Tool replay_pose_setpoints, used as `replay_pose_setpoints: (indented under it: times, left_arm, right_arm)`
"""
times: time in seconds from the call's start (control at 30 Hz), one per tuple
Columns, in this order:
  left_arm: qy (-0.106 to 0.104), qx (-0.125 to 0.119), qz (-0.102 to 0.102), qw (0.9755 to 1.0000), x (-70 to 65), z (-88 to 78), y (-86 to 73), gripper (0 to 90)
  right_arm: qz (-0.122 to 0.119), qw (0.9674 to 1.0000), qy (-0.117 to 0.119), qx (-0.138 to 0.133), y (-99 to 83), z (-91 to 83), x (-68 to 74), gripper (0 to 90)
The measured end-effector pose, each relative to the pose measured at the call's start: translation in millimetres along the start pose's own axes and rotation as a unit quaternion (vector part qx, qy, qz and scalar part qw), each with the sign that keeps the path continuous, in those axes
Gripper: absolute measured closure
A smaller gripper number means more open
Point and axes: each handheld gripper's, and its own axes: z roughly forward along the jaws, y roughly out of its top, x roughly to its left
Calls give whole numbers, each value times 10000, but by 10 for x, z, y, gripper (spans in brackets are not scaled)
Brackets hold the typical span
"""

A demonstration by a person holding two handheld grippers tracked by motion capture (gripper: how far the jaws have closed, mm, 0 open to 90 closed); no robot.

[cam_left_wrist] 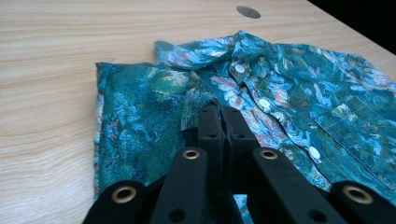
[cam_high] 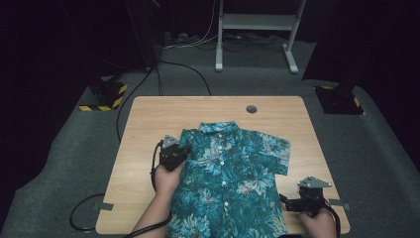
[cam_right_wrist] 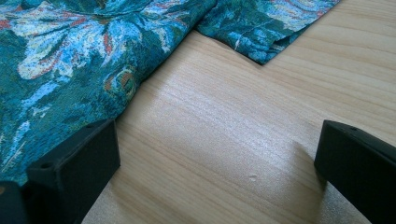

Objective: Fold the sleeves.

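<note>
A teal floral short-sleeved shirt (cam_high: 233, 168) lies buttoned and face up on the wooden table (cam_high: 148, 119), collar toward the far edge. My left gripper (cam_high: 182, 149) rests on the shirt's left shoulder. In the left gripper view its jaws (cam_left_wrist: 219, 116) are shut on a raised fold of the shirt (cam_left_wrist: 303, 88) beside the button placket. My right gripper (cam_high: 287, 204) sits low at the table's front right, just off the shirt's side edge. In the right gripper view it (cam_right_wrist: 215, 163) stands open over bare wood (cam_right_wrist: 257, 116), with the shirt (cam_right_wrist: 70, 60) touching its left jaw.
A round cable hole (cam_high: 251, 108) sits near the table's far edge. A white stand frame (cam_high: 257, 22) is on the carpet behind. Yellow-and-black striped bases (cam_high: 106, 96) flank the table, and cables trail across the floor. Bare wood surrounds the shirt left and right.
</note>
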Motion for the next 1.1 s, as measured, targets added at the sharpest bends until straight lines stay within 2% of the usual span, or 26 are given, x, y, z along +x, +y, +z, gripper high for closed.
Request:
replay_pose_setpoints:
  times: [0.17,0.3,0.57,0.63,0.67,0.77,0.9,1.1]
  left_arm:
    - [42,57,-43,10000,-44,80,-11,874]
    - [145,172,-3,9997,-90,163,-23,871]
    - [200,323,-53,9993,-117,249,-43,867]
    - [188,356,3,9992,-131,260,-49,856]
    - [207,381,57,9990,-133,261,-48,845]
    - [177,364,-17,9992,-135,265,-52,807]
    - [172,437,82,9989,-146,285,-52,742]
    - [156,428,61,9989,-155,293,-43,641]
  right_arm:
    - [-12,10000,0,-6,0,1,-2,0]
    - [-5,10000,0,-4,0,0,-1,0]
    - [-5,10000,1,-1,0,0,-1,0]
    - [1,10000,0,0,0,0,0,0]
    - [-4,10000,1,-4,0,0,0,0]
    - [1,10000,1,0,0,0,0,0]
    - [-5,10000,1,-4,0,0,-1,0]
    - [-7,10000,1,-1,0,0,-1,0]
